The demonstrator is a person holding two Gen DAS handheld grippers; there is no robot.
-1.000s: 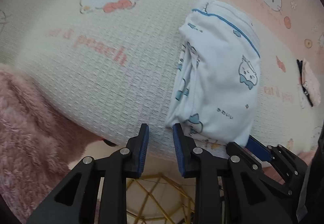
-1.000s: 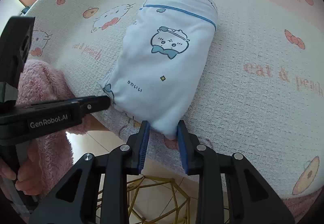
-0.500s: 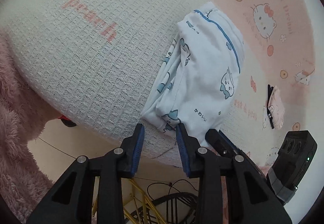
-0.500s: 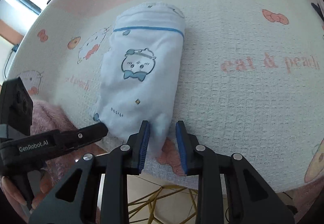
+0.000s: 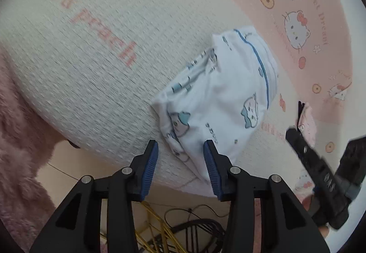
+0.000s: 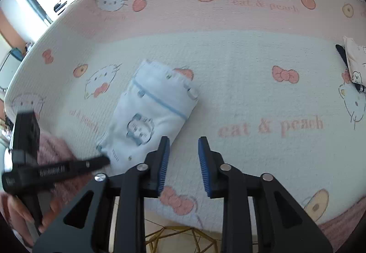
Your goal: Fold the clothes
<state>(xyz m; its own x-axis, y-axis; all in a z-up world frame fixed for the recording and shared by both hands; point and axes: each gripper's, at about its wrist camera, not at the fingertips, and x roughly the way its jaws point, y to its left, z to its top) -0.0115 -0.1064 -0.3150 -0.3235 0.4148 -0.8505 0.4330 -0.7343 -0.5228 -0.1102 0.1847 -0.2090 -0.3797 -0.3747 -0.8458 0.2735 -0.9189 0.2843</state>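
left gripper [image 5: 180, 154] jaws opening, wide, over the folded garment [image 5: 219, 102] at the bed [image 5: 91, 83] near edge, not pinching it. right gripper [image 6: 183, 152] jaws opening, narrower, empty.

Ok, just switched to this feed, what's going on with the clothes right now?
A person holding a gripper in each hand is folding clothes on a cat-print blanket. The white printed garment lies folded in a compact bundle near the blanket's edge. The left gripper is opening, with the bundle's near corner between its fingers but not pinched. The right gripper is opening too, above bare blanket beside the bundle, holding nothing. Another small pink garment lies off to the side.
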